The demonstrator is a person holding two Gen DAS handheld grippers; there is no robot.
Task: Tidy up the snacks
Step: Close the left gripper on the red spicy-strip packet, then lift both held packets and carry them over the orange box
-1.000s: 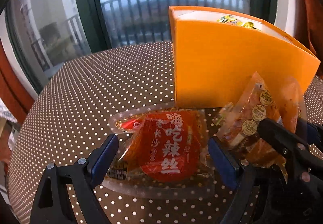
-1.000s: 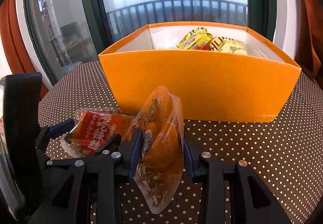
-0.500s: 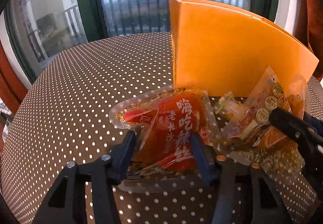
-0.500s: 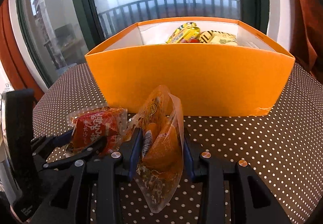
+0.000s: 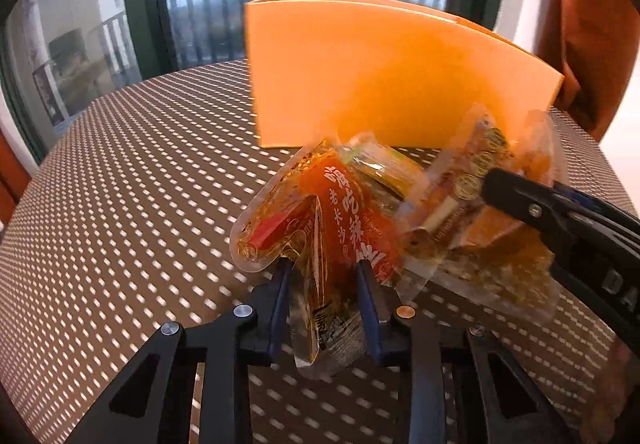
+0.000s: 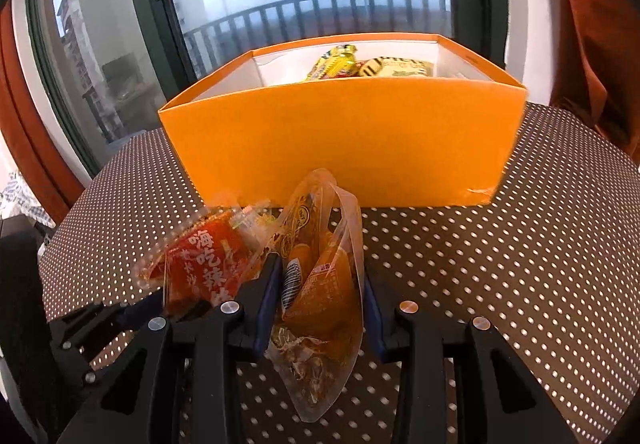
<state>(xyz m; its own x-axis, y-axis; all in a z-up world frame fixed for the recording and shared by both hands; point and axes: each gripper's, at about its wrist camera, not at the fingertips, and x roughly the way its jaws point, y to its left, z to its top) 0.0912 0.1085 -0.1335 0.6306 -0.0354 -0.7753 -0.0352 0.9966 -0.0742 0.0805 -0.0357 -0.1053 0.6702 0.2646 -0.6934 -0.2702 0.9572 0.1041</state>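
My left gripper [image 5: 325, 280] is shut on a red snack packet with white Chinese writing [image 5: 340, 212] and holds it folded and lifted off the table. My right gripper [image 6: 318, 284] is shut on a clear orange snack packet [image 6: 320, 284], held upright; it shows at the right of the left wrist view [image 5: 480, 212]. The red packet [image 6: 204, 264] sits just left of it in the right wrist view. The orange box [image 6: 344, 140] stands behind both packets and holds yellow snack packs [image 6: 336, 62]. The box [image 5: 380, 84] shows only its outer wall in the left wrist view.
A brown tablecloth with white dots [image 6: 520, 264] covers the round table. A window with a balcony railing [image 6: 320, 4] is behind the box. An orange curtain [image 6: 592, 16] hangs at the right.
My left gripper closed on the red packet, folding it, and lifted it off the table towards the box. My right gripper kept its hold on the orange packet and raised it slightly.
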